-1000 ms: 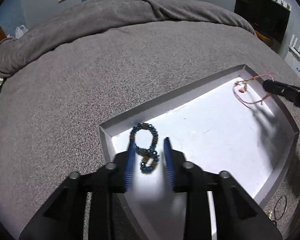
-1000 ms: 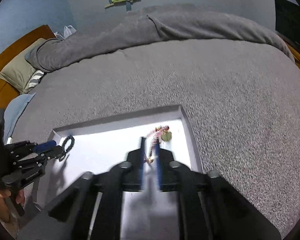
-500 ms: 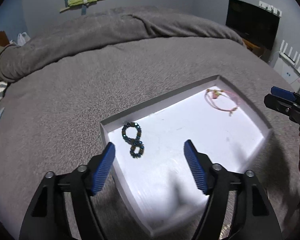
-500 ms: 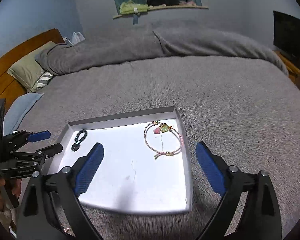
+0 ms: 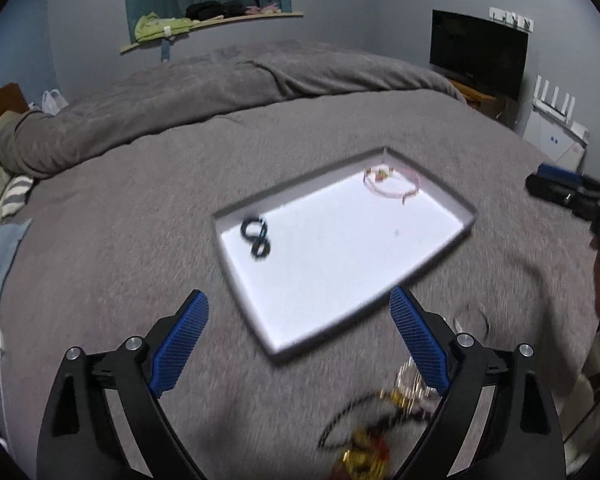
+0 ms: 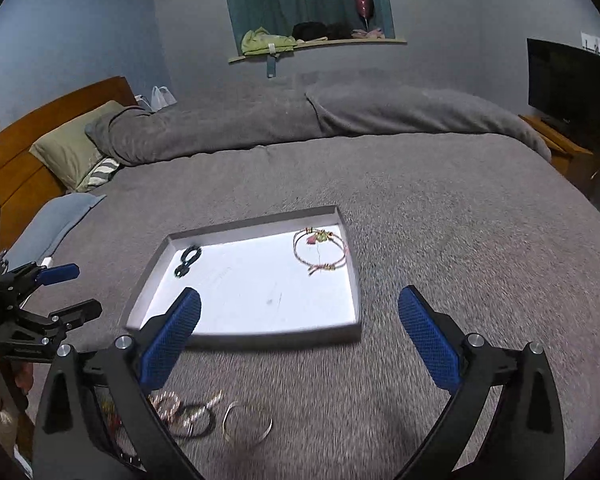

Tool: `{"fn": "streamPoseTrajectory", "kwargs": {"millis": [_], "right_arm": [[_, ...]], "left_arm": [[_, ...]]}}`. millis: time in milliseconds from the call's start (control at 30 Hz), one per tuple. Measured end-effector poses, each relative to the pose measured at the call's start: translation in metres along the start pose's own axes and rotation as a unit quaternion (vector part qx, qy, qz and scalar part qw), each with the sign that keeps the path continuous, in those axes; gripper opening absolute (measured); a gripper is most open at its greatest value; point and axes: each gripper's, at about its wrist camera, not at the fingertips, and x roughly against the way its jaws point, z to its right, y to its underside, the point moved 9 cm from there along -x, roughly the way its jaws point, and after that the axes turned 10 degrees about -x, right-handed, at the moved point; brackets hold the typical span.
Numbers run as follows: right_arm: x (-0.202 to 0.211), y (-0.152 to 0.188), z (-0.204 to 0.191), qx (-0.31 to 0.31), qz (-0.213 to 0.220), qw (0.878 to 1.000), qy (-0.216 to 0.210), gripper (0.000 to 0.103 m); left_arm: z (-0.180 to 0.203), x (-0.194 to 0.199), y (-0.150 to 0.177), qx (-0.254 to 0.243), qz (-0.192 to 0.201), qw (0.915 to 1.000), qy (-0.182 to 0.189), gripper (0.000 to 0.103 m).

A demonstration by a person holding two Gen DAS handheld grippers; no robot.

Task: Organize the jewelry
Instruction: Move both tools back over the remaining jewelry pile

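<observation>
Both claws hang spread wide and empty above the grey bedspread (image 6: 440,220): the left gripper (image 5: 300,344) and the right gripper (image 6: 300,336). Just below and toward the holder lies the loose heap of gold, silver and dark bangles and chains (image 6: 204,416), nearer the right claw's left finger. Beyond sits the shallow white rectangular tray (image 6: 244,332), holding a dark beaded bracelet (image 6: 188,261) and a pink cord bracelet (image 6: 320,250).

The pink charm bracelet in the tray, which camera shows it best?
The right wrist view: the pink charm bracelet lies sharp there, its full loop and charms visible in the white tray. The left wrist view shows it farther off at the tray's far corner, smaller and blurred.
</observation>
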Motion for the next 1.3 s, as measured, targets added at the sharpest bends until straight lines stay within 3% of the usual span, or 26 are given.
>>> {"fn": "streamPoseTrajectory", "kwargs": {"millis": [500, 633, 833, 1300], "right_arm": [[0.025, 0.051, 0.012, 0.01, -0.021, 1.0, 0.018, 0.098], [0.021, 0.068, 0.013, 0.025, -0.03, 0.999, 0.031, 0.098], [0.013, 0.093, 0.014, 0.028, -0.05, 0.998, 0.034, 0.098], [-0.008, 0.123, 0.002, 0.043, -0.082, 0.996, 0.011, 0.098]], "left_arm": [[-0.001, 0.036, 0.075, 0.028, -0.012, 0.9994, -0.016, 0.092], [0.009, 0.04, 0.087, 0.014, -0.012, 0.9996, -0.022, 0.092], [0.035, 0.034, 0.11, 0.026, -0.013, 0.9995, 0.016, 0.092], [0.039, 0.02, 0.124, 0.028, -0.027, 0.9991, 0.017, 0.092]]}}
